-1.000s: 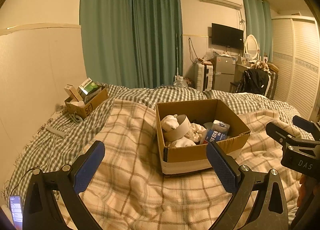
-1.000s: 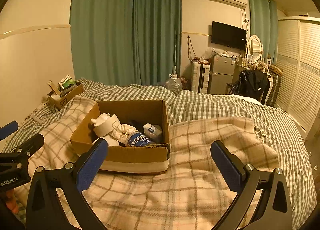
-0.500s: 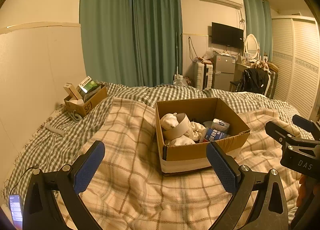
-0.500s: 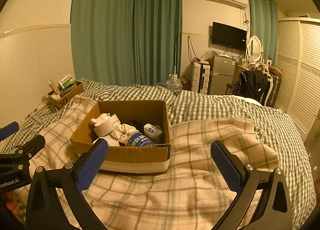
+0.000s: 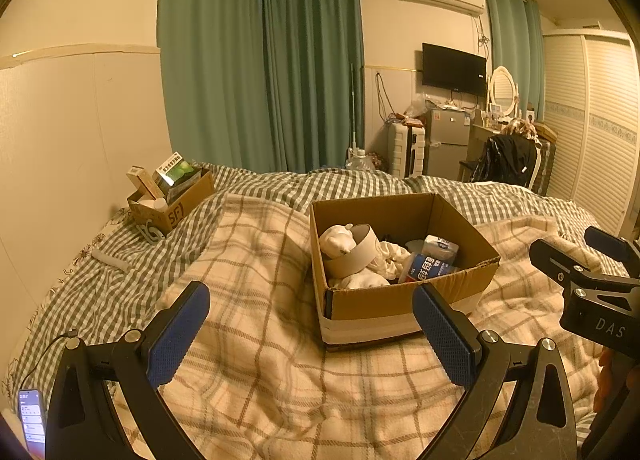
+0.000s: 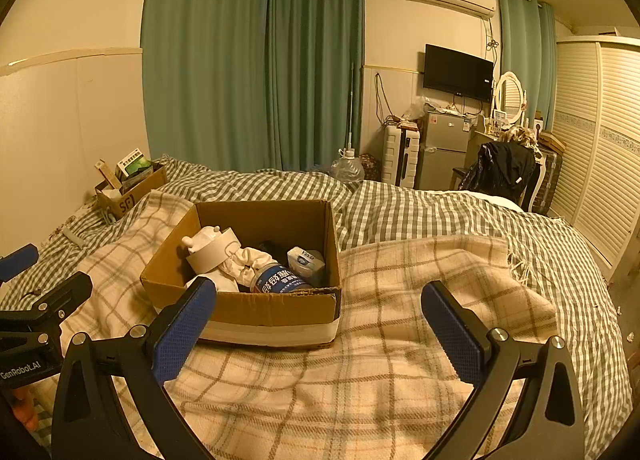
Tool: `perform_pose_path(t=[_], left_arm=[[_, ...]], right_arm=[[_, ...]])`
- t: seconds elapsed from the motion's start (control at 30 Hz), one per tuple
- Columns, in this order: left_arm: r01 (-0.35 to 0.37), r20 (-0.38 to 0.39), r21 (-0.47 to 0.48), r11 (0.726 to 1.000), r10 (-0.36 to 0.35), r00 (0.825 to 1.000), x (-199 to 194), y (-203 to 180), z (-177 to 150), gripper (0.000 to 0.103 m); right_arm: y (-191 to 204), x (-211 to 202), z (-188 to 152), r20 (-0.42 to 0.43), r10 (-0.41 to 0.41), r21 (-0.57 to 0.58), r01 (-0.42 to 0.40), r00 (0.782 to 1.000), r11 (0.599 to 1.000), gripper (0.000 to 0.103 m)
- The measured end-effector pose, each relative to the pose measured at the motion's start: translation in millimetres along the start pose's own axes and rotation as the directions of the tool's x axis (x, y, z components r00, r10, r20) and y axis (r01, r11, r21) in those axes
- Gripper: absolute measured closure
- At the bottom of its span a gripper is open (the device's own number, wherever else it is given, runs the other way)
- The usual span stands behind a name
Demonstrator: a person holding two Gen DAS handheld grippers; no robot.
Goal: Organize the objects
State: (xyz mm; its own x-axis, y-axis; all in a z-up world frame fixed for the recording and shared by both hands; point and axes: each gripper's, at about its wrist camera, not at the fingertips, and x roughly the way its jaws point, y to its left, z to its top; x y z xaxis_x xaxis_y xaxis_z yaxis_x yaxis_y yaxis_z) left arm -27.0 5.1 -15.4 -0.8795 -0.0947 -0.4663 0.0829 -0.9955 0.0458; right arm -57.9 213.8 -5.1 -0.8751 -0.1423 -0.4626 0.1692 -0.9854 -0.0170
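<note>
An open cardboard box (image 5: 400, 300) (image 6: 248, 308) sits on the plaid blanket on the bed. Inside lie a white tape roll (image 5: 354, 256) (image 6: 216, 250), white cloth (image 5: 390, 256) (image 6: 248, 262), a blue-labelled bottle (image 5: 430, 266) (image 6: 280, 278) and a small tissue pack (image 5: 440, 246) (image 6: 306, 260). My left gripper (image 5: 310, 330) is open and empty, held short of the box's near left corner. My right gripper (image 6: 318, 326) is open and empty, in front of the box's near right side. Each gripper shows at the edge of the other's view.
A smaller cardboard box (image 5: 172, 204) (image 6: 128, 190) with packets stands at the bed's far left by the wall. A phone (image 5: 32, 420) on a cable lies at the near left. A fridge, chair and wardrobe stand beyond the bed.
The left view has shifted very slightly; the box sits a touch higher in it. Both grippers stay open and empty, and nothing in the box has moved.
</note>
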Motion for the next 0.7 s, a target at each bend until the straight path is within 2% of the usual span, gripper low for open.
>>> perform_pose_path(t=[0.7], left_arm=[[0.006, -0.005, 0.001, 1.000, -0.006, 1.000, 1.6, -0.7, -3.3, 0.000]], right_arm=[[0.9, 0.1, -1.9, -0.002, -0.002, -0.004, 0.002, 1.000, 1.000, 0.000]])
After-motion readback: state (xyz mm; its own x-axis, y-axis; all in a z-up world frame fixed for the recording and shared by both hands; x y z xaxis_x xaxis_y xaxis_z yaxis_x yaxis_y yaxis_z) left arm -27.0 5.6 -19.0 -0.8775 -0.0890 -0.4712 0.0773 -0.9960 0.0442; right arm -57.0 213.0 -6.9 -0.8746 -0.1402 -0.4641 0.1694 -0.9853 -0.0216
